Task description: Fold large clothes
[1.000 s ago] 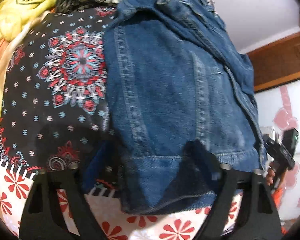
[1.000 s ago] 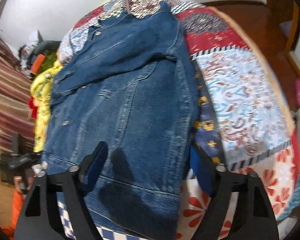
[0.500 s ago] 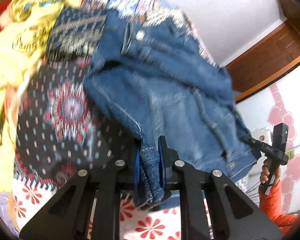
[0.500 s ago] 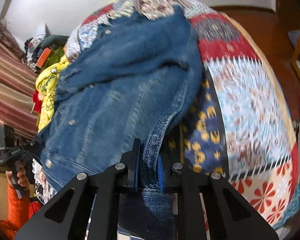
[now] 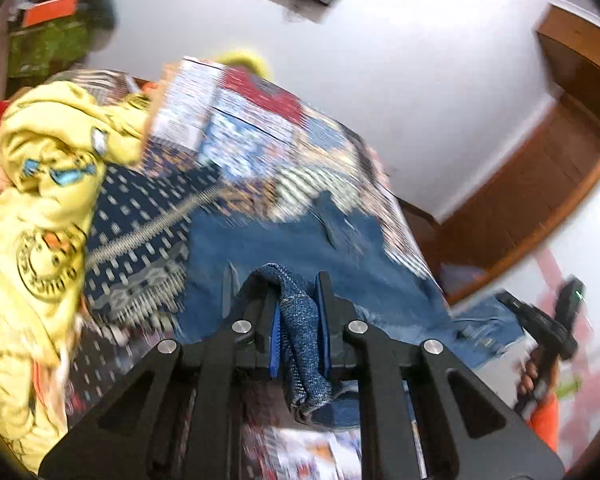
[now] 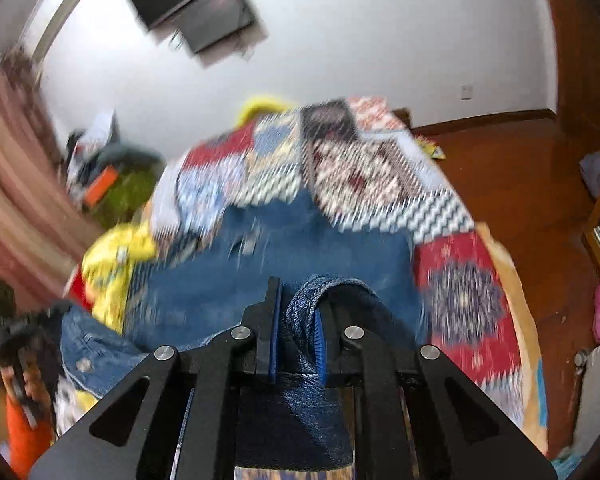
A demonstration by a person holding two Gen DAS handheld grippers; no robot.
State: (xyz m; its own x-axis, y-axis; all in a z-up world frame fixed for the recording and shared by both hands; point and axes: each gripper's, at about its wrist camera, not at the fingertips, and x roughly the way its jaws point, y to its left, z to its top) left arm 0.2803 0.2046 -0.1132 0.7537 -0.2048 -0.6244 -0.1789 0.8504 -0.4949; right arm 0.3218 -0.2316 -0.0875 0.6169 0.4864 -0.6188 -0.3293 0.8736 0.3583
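A blue denim jacket (image 5: 300, 248) lies on a patchwork quilt (image 5: 256, 116) on a bed. My left gripper (image 5: 298, 312) is shut on a bunched fold of the jacket's hem and holds it up off the quilt. In the right wrist view the jacket (image 6: 228, 280) spreads out ahead, blurred by motion. My right gripper (image 6: 298, 320) is shut on another fold of the hem, with denim hanging below the jaws. Each gripper shows at the edge of the other's view: the right one (image 5: 548, 324), the left one (image 6: 12, 340).
A yellow printed garment (image 5: 40, 208) is heaped on the quilt's left side, also in the right wrist view (image 6: 116, 252). The quilt (image 6: 380, 176) runs to a white wall. Wooden floor (image 6: 520, 184) lies right of the bed. Cluttered items (image 6: 108, 176) sit far left.
Both grippers went from open over the hem to shut on it, then lifted the denim and swung forward toward the far end of the bed. The views tilted up to the wall.
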